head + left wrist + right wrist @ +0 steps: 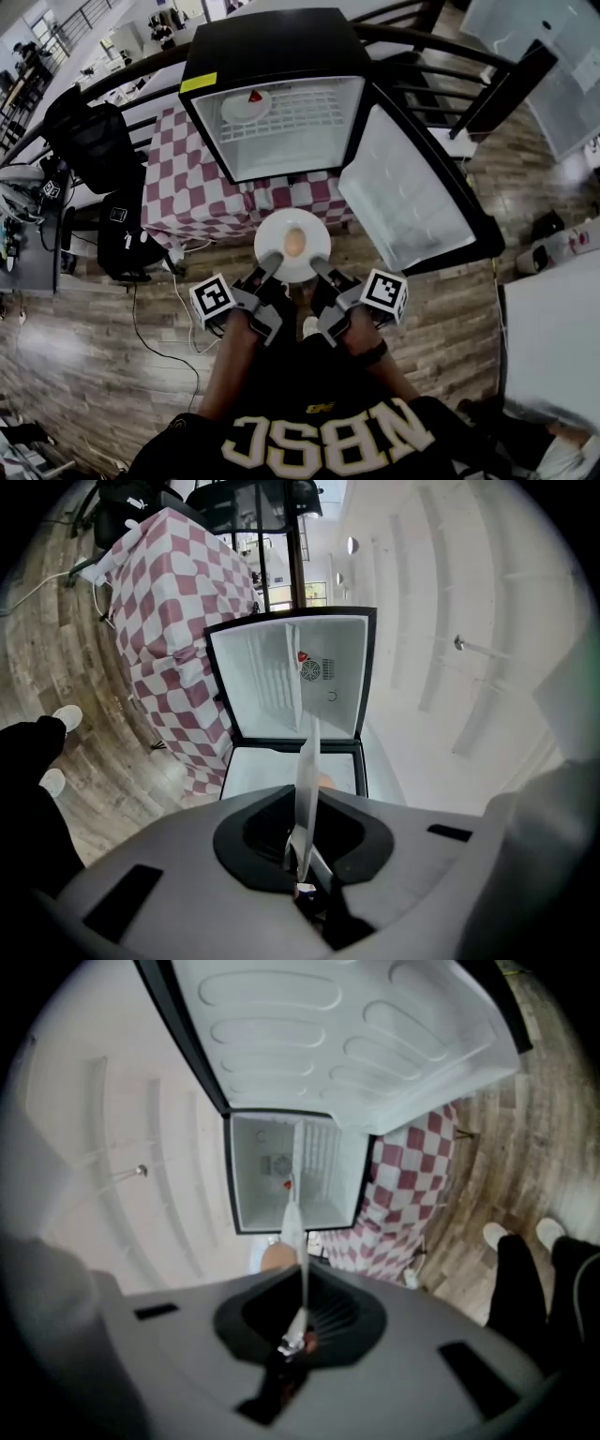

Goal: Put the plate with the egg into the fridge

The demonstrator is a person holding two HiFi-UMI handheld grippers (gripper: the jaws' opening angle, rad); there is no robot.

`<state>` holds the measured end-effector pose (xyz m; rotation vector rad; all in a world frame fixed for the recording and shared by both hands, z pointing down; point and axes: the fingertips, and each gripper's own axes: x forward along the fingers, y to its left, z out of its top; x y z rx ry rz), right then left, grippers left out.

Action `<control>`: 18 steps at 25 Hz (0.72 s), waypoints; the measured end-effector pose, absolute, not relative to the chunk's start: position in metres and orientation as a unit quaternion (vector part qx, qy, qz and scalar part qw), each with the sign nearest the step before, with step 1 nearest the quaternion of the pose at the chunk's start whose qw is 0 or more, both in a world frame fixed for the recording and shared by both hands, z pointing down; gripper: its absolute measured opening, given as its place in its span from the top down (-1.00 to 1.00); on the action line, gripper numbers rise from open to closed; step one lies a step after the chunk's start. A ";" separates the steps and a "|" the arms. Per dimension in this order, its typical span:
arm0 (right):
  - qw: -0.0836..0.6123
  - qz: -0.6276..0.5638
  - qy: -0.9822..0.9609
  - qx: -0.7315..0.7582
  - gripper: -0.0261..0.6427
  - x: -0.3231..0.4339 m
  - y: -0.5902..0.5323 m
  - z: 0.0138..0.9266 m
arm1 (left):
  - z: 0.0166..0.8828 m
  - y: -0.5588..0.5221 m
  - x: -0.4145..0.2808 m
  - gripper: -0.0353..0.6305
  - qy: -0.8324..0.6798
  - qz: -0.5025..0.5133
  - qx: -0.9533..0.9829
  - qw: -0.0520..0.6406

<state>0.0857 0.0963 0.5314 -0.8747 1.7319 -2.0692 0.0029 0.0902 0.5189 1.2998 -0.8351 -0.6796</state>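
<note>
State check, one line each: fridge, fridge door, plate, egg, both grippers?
fridge: open, the plate not yet inside
fridge door: swung wide open, on the person's right
plate: held by its near rim in front of the fridge
egg: whole, lying on the plate
left gripper: shut on the plate's rim
right gripper: shut on the plate's rim

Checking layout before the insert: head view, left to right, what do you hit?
black chair → left gripper → plate carrying the egg → right gripper → open fridge door
</note>
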 end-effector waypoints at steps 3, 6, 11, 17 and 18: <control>0.158 -0.718 0.599 -0.316 0.84 0.076 0.074 0.532 | 0.522 0.066 -0.007 0.78 -0.358 -0.299 0.576 0.671; 0.162 -0.713 0.596 -0.332 0.84 0.066 0.045 0.532 | 0.524 0.036 -0.018 0.78 -0.344 -0.302 0.573 0.680; 0.190 -0.696 0.591 -0.360 0.84 0.045 -0.009 0.531 | 0.521 -0.022 -0.039 0.78 -0.324 -0.295 0.597 0.672; 0.209 -0.676 0.582 -0.402 0.84 0.034 -0.051 0.532 | 0.528 -0.069 -0.050 0.79 -0.319 -0.265 0.627 0.659; 0.210 -0.673 0.578 -0.410 0.84 0.034 -0.056 0.534 | 0.531 -0.075 -0.051 0.79 -0.318 -0.262 0.626 0.662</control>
